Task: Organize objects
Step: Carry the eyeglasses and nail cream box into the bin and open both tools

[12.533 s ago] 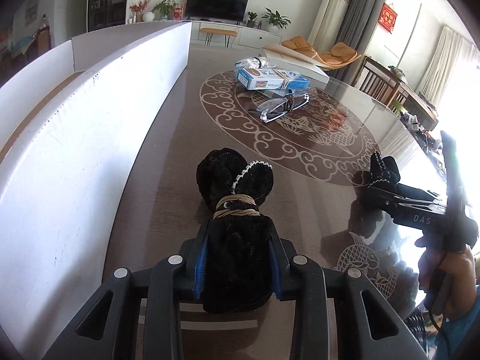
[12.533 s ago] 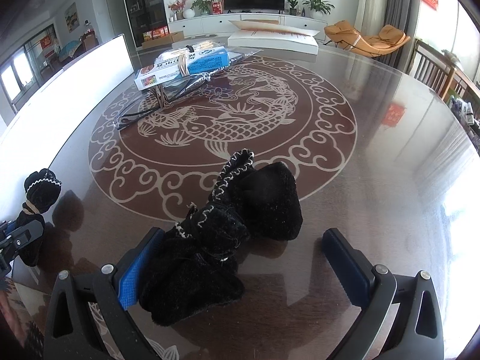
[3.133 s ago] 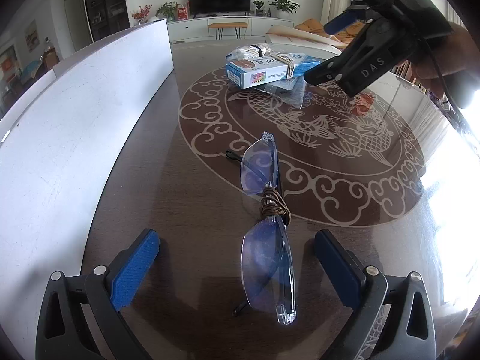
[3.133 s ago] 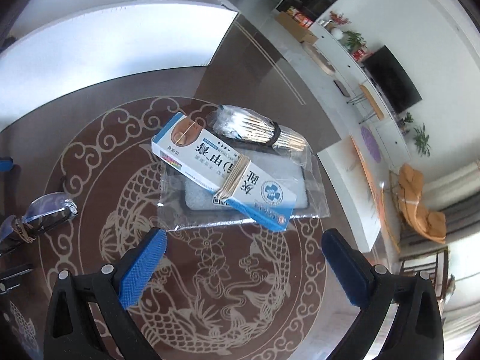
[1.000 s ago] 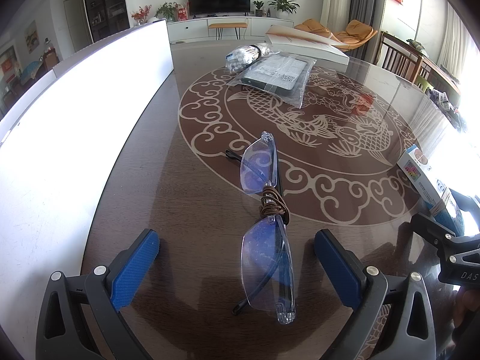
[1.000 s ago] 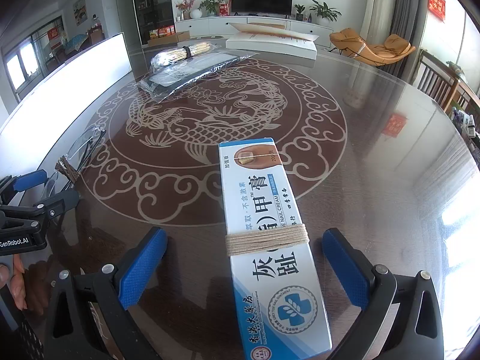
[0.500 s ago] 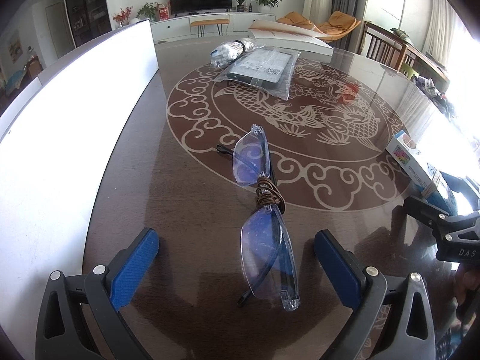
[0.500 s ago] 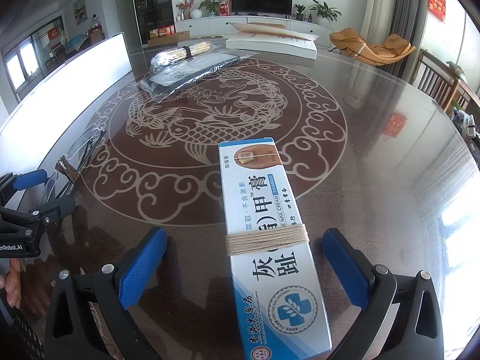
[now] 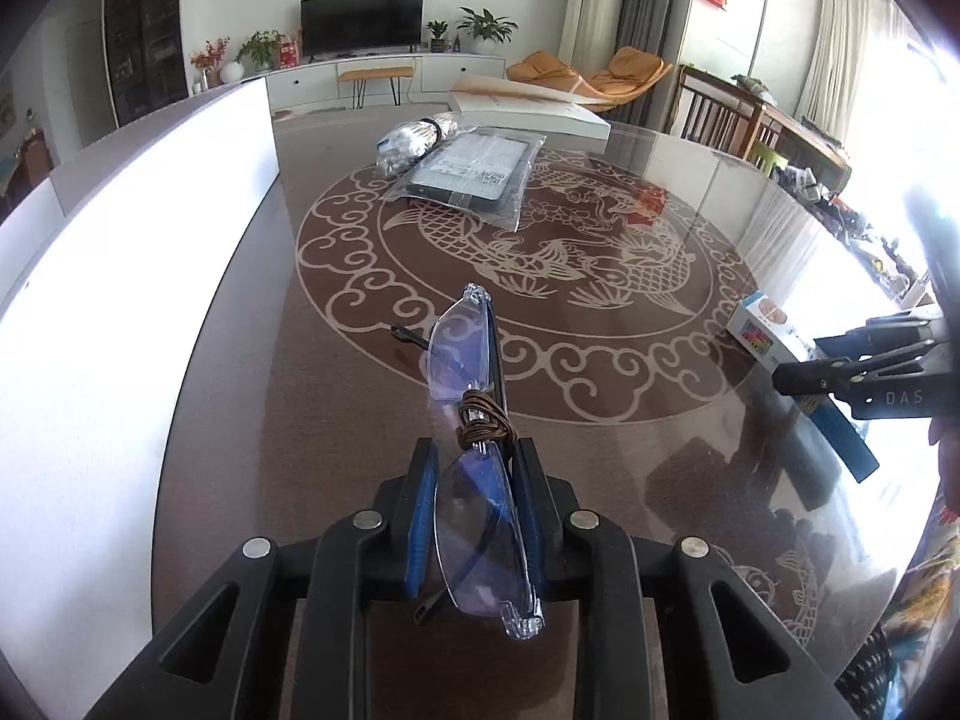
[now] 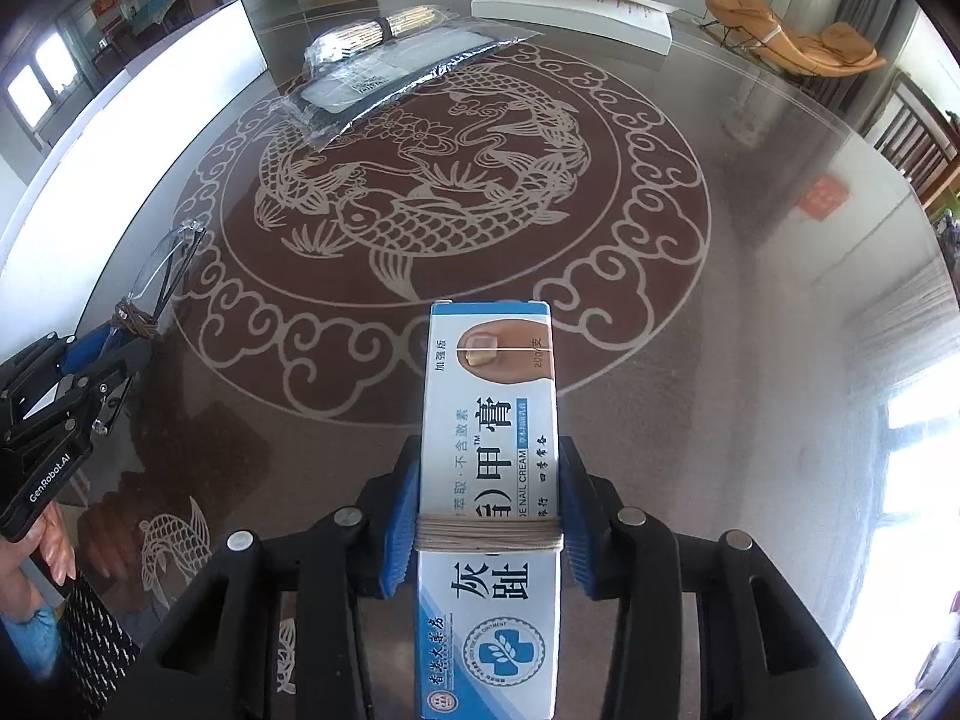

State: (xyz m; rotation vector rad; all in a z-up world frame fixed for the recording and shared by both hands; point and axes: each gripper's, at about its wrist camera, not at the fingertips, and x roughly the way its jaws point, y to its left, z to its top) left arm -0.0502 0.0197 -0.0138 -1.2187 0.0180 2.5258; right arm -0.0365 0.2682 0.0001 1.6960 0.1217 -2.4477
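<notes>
Claw, left (image 9: 477,501): jaws have just been closing and now pinch the near lens of a pair of glasses (image 9: 474,420), blue pads pressed against its two faces. Claw, right (image 10: 489,516): jaws have likewise just been closing and now clamp a cream box (image 10: 489,480) across its narrow width, pads level with the string band (image 10: 489,531) wound round it.

Glasses: rimless, folded, bound at the bridge with brown cord (image 9: 480,420); the far lens points toward 12 o'clock above the worktop (image 9: 240,420). Judged light, thin and brittle, with slippery lens faces that scratch easily; a gentle hold near the corded bridge would seem steadier than one on a lens alone.

Cream box: long cardboard carton running toward 12 o'clock from the right claw. Judged light and fairly stiff, though its walls would dent under hard pressure; the banded mid-length looks a balanced place to hold.

Surroundings: dark glossy worktop with a fish-and-cloud pattern; at 12 o'clock, well apart, a flat packet in a clear bag (image 9: 474,171) beside a wrapped bundle of sticks (image 10: 372,30); white boards (image 9: 120,276) along the 9 o'clock edge.
</notes>
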